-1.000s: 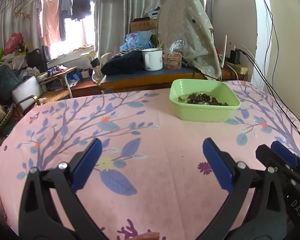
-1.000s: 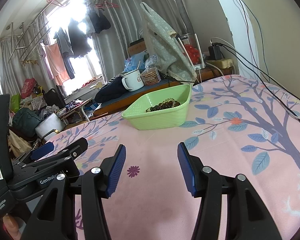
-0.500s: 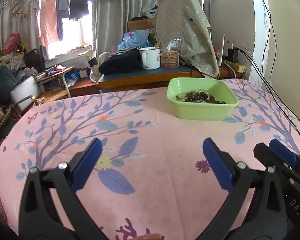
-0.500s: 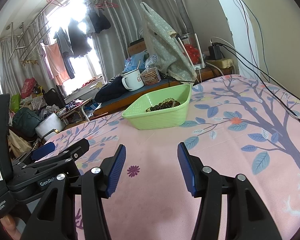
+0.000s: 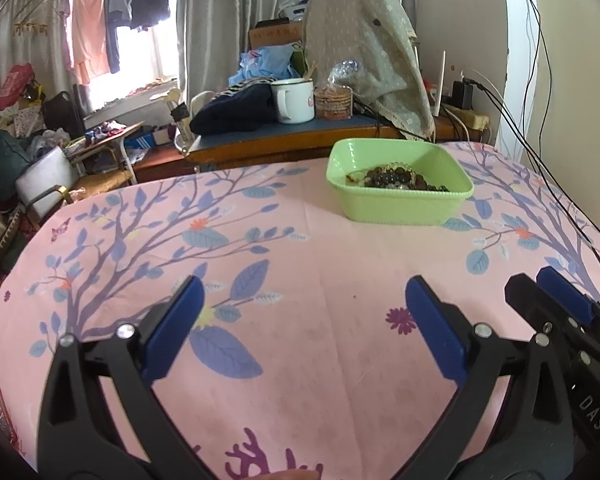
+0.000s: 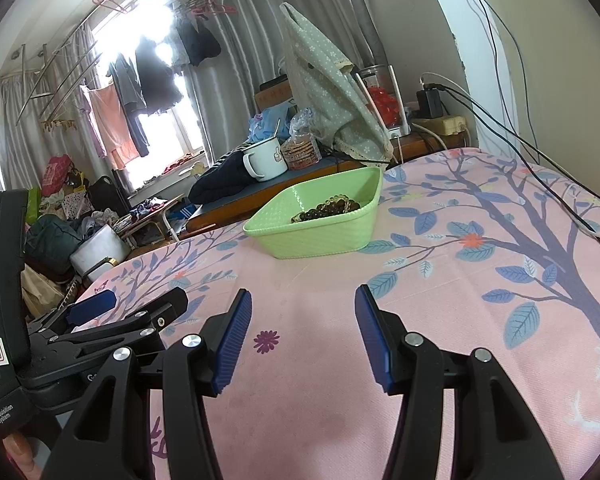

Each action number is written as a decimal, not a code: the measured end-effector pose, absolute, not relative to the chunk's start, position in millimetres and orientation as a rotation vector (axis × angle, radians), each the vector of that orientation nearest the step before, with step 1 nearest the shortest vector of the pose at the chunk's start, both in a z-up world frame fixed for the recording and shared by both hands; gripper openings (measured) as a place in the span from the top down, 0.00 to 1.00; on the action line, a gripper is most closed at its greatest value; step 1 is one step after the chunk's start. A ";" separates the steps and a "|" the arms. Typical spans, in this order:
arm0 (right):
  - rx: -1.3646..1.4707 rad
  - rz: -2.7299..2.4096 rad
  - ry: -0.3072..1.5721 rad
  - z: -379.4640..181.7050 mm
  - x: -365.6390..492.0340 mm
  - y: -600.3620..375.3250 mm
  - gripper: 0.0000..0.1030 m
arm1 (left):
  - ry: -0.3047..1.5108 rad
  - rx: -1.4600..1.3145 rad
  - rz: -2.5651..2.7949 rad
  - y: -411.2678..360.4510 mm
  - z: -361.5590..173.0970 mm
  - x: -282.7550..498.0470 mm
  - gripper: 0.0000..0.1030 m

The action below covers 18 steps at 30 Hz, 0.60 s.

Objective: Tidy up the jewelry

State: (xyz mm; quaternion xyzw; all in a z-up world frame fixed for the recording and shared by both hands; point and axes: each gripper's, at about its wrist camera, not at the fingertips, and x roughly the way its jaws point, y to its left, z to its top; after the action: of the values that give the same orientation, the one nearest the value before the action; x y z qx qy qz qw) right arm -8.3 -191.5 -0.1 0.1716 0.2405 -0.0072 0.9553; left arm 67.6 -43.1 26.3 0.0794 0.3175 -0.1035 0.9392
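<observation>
— While hovering side by side over the pink tree-print tablecloth point(image 5: 324, 320), both spread wide: left gripper point(image 5: 300, 322) with blue pads point(image 5: 172, 328) well apart and nothing between; right gripper point(image 6: 302, 334) likewise parted, pinching nothing, its ribbed pads point(image 6: 232, 344) over bare cloth.

— And the jewelry?

— Heaped in the green plastic basket point(image 5: 400, 208), toward the far edge of the table, well ahead of both tools. Dark beaded bracelets point(image 5: 396, 178) piled inside, with a paler strand point(image 6: 332, 202) among them, lying against the basket's far-right side as seen from the right wrist view. Untouched by either tool.

— Anything behind?

— Beyond the table edge, a lower blue-topped desk with a white enamel mug point(image 5: 294, 100), a bagged stack of biscuits point(image 5: 334, 102) just beside it, and a dotted grey cloth cover point(image 5: 364, 40) draped over something tall. Laundry point(image 6: 140, 92) hanging at the bright window, black cables point(image 6: 500, 120) trailing down the wall onto the tablecloth's right side.

— Positions of the tools?

— Right gripper's tip visible at the lower right of the left wrist view; left gripper's body at the lower left of the right wrist view, a fingertip showing beneath it.
</observation>
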 end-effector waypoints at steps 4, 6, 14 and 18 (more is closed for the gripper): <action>0.349 -0.012 0.493 -3.0 -8.4 -189.2 0.75 | 0.657 0.167 -0.215 -44.4 25.7 67.6 0.06; 0.349 -0.011 0.493 -3.8 -8.3 -188.9 0.75 | 0.659 0.171 -0.214 -45.0 25.5 68.0 0.06; 0.349 -0.010 0.494 -4.1 -8.4 -188.6 0.75 | 0.656 0.162 -0.218 -43.5 24.3 67.1 0.06; 0.350 -0.010 0.495 -3.8 -8.6 -188.8 0.75 | 0.653 0.171 -0.233 -45.7 24.3 65.9 0.06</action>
State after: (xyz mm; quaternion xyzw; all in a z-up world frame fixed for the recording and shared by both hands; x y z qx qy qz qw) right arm -8.6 -188.8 -3.8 0.1722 0.2436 -0.0050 0.9545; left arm 65.9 -45.7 24.3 0.0839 0.3198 -0.1142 0.9368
